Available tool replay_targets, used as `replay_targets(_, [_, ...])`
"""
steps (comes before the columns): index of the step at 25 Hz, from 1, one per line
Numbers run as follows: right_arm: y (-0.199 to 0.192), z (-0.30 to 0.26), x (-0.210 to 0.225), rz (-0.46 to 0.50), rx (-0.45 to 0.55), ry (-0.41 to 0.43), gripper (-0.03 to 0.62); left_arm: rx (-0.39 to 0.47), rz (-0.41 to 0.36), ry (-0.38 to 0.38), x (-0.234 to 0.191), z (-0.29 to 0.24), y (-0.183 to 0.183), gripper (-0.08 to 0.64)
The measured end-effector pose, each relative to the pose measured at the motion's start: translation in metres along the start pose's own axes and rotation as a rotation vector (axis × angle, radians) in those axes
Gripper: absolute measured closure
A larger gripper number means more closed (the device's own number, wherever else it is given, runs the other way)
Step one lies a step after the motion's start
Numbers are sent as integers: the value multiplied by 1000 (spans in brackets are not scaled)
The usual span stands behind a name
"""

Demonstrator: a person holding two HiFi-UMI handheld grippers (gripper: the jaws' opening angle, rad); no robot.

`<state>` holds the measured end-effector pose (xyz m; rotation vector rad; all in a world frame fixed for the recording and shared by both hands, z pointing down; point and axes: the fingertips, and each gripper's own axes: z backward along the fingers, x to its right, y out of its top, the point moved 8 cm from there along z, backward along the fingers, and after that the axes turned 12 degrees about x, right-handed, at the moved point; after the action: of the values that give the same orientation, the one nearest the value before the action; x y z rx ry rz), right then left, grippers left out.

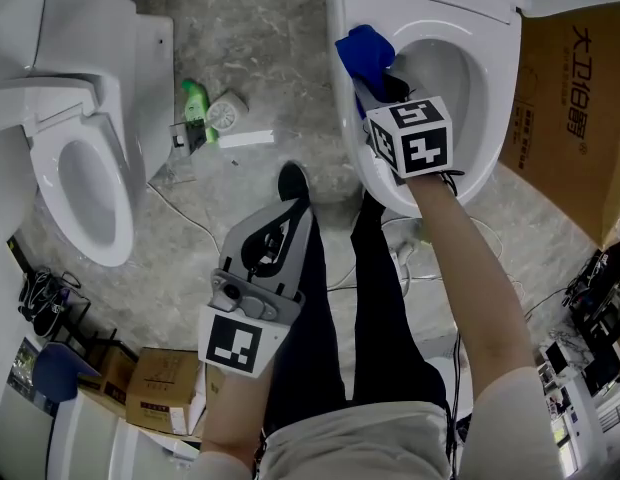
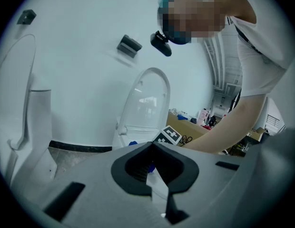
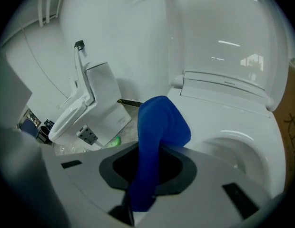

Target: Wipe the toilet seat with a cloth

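Your right gripper (image 1: 378, 86) has its jaws clamped on the blue cloth (image 1: 364, 52), which bulges past the tips over the left rim of the toilet seat (image 1: 493, 88), toward its back edge. Your left gripper (image 1: 290, 213) hangs well apart above the floor (image 1: 260, 28), jaws pressed together on nothing.

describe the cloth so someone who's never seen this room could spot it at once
Of the two white toilets, take the right-hand toilet in the head view, beside the cardboard box. At the left side of its rim is the cloth, bunched and clamped in the fingers of the right gripper. It is the only bright blue thing against all that white porcelain.
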<state>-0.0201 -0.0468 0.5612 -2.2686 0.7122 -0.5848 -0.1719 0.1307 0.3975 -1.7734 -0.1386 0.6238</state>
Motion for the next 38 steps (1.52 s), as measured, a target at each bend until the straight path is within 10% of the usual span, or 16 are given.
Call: replay_targets(38, [-108,96,-22,-225,17,21,522,-68,-57,-92,60,-20,-18,551])
